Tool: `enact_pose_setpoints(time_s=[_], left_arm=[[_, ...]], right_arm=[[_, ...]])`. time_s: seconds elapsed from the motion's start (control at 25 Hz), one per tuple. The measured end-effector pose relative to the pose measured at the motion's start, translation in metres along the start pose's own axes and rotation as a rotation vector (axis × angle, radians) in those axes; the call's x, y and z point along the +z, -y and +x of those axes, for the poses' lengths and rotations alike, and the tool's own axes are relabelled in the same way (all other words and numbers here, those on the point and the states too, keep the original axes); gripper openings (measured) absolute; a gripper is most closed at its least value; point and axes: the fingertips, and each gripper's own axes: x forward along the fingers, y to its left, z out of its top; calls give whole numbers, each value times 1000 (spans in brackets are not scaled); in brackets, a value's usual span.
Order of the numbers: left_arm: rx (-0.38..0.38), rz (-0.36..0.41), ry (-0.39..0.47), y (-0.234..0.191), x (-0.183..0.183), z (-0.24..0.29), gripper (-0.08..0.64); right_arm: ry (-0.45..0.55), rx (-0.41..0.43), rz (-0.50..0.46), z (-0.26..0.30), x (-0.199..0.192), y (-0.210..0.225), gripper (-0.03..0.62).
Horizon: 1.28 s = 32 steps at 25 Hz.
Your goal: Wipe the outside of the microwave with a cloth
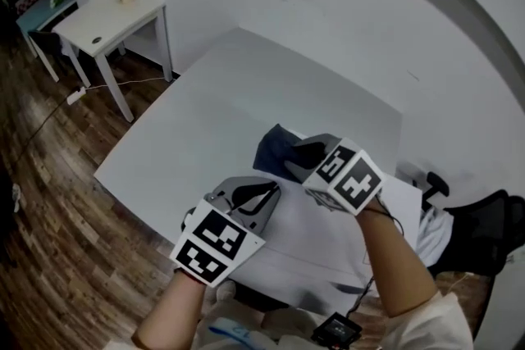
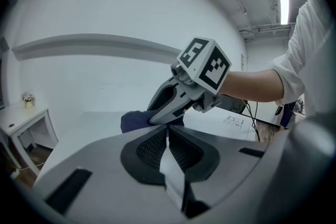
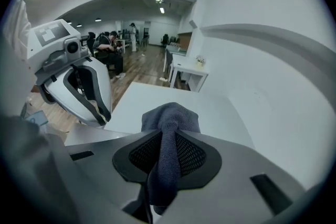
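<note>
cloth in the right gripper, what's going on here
A person holds a gripper in each hand above a white table. The right gripper is clamped on a dark blue cloth, which bunches out past its jaws. The left gripper is shut with nothing between its jaws and hangs beside it. No microwave shows in any view, so no wiping is under way.

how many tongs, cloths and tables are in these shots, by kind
cloths: 1, dark blue cloth
tongs: 2, left tongs shut and empty, right tongs shut on the cloth
tables: 2, large white table, small side table
total: 5
</note>
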Motion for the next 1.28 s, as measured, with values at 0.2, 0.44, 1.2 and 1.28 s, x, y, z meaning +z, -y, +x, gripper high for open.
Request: enact_pose_setpoints(time_s=[0.2, 0.44, 1.2, 1.28], left_arm=[[8, -15, -15, -24, -15, 5, 11], [13, -47, -35, -48, -33, 10, 11], [-7, -140, -119, -58, -72, 36, 12], [-10, -152, -123, -57, -78, 33, 11]], right_arm=[[-185, 115, -134, 39, 0, 1, 92], [-378, 285, -301, 69, 4, 0, 92], [-876, 286, -582, 124, -34, 20, 87], [-890, 304, -577, 125, -37, 15, 85]])
